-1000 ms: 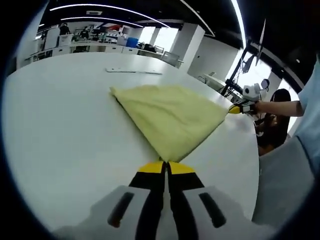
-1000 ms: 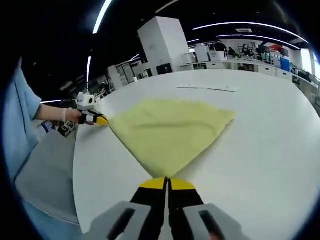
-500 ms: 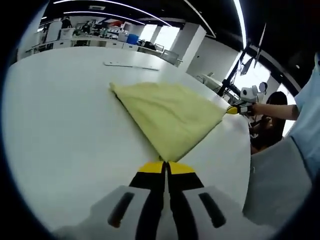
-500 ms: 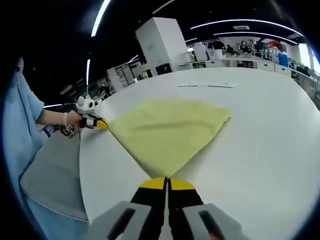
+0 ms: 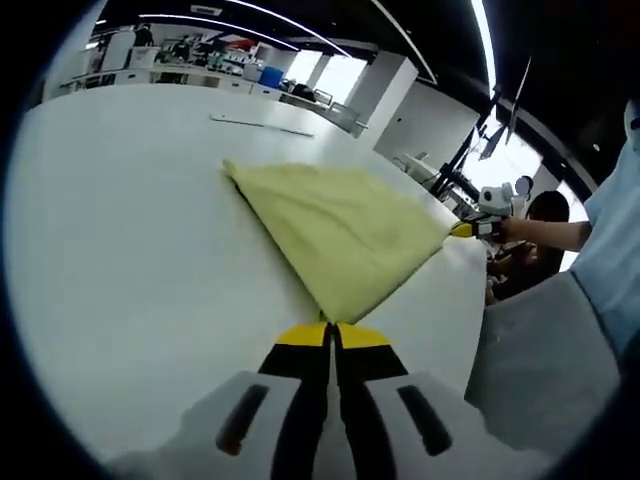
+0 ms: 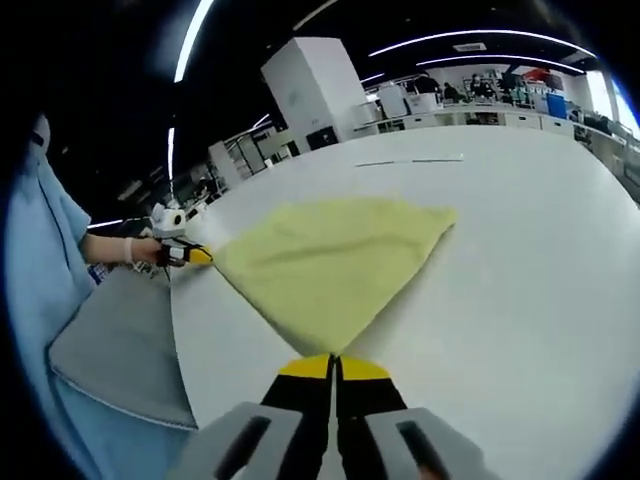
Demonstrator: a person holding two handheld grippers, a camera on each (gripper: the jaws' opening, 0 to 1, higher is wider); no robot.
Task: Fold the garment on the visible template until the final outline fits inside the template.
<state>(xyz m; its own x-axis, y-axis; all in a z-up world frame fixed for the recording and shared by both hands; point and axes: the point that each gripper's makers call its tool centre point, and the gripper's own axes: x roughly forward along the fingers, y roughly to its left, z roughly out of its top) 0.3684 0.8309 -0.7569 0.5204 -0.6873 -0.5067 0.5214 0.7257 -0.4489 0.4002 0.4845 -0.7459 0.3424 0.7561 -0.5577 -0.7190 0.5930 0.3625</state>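
left tongs [image 5: 333, 325] clenched on yellow cloth [image 5: 340, 225] corner | right tongs [image 6: 333, 357] clenched on another | cloth dragged slightly nearer the counter [image 5: 120, 250] edge since 1 second ago | fold underway

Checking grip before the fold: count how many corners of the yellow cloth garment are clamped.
2: left hand-held gripper clamps one corner of the yellow cloth garment, right hand-held gripper another. Far corner lies free.

Matt yellow cloth garment [image 5: 340, 225] with a soft nap, smooth white table [image 5: 130, 230], faintly glossy
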